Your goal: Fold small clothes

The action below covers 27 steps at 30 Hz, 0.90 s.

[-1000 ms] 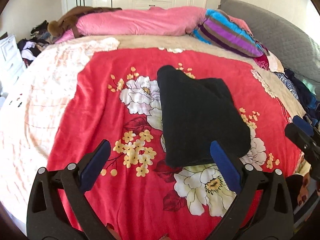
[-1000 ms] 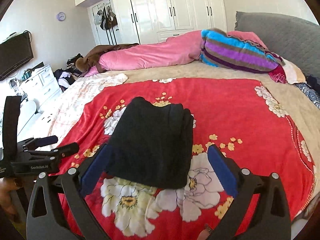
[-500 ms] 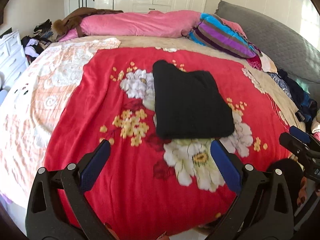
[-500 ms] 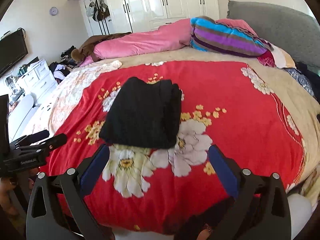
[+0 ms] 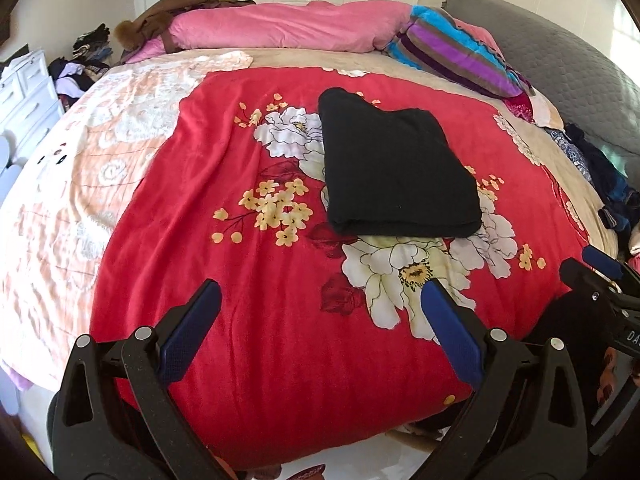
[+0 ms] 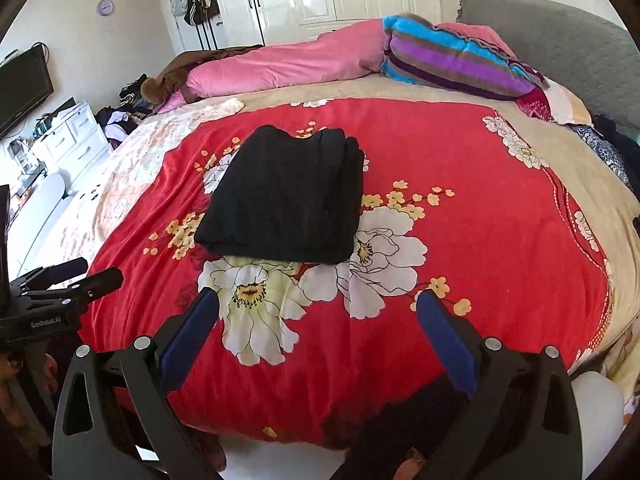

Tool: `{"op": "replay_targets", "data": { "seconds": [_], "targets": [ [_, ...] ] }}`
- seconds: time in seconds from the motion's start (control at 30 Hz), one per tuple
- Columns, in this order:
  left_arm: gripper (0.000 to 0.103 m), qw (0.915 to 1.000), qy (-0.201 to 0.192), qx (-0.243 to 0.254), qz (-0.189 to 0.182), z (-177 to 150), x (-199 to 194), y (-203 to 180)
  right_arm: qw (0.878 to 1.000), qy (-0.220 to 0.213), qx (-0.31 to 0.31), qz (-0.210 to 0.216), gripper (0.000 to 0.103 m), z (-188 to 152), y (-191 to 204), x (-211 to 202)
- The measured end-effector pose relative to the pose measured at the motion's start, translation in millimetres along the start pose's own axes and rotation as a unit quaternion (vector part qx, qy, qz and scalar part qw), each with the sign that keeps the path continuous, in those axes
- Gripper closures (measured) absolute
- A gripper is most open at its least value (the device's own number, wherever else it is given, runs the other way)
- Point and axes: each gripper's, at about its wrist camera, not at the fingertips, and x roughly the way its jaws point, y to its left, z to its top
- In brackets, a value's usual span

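Left wrist view:
Left gripper (image 5: 320, 316): held above the near edge of the bed, pointing forward over the red floral blanket (image 5: 248, 280); blue-padded fingers (image 5: 188, 336) spread wide apart, nothing between them.
Black garment (image 5: 396, 168): folded into a compact rectangle, lying flat on the blanket near the middle of the bed, well ahead of the fingertips and touching neither.
Right gripper (image 5: 600, 268): seen at the right edge, off the side of the bed; how far its fingers stand apart cannot be told here.

Right wrist view:
Right gripper (image 6: 316, 312): level above the foot of the bed, aimed at the garment; jaws wide, empty.
Black garment (image 6: 288, 196): ahead and slightly left of centre, folded edge nearest the camera, resting on a white flower print.
Left gripper (image 6: 80, 276): at the left edge, beside the bed; its grip cannot be judged from this side.
Pink duvet (image 6: 288, 64): bunched along the far end, beside a striped blanket (image 6: 452, 60).
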Motion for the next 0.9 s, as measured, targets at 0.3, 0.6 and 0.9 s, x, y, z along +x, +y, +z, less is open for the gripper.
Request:
{"op": "replay_targets", "data": {
  "seconds": [0.3,0.6,0.9],
  "targets": [
    [0.009,1.0,-0.004,-0.003,0.003,1.7,-4.7,-0.8,1.0,-0.001,0.002,-0.001,0.004,0.7,0.5,-1.3],
    [0.009,0.9999,-0.002,0.0,0.01,1.7,-6.3,-0.9,1.0,0.0,0.002,-0.003,0.004,0.2,1.6,-1.6],
    [0.009,0.9999,-0.004,0.003,0.012,1.8,-8.3,-1.9,1.0,0.0,0.002,-0.005,0.004,-1.5,2.7,-2.0]
  ]
}}
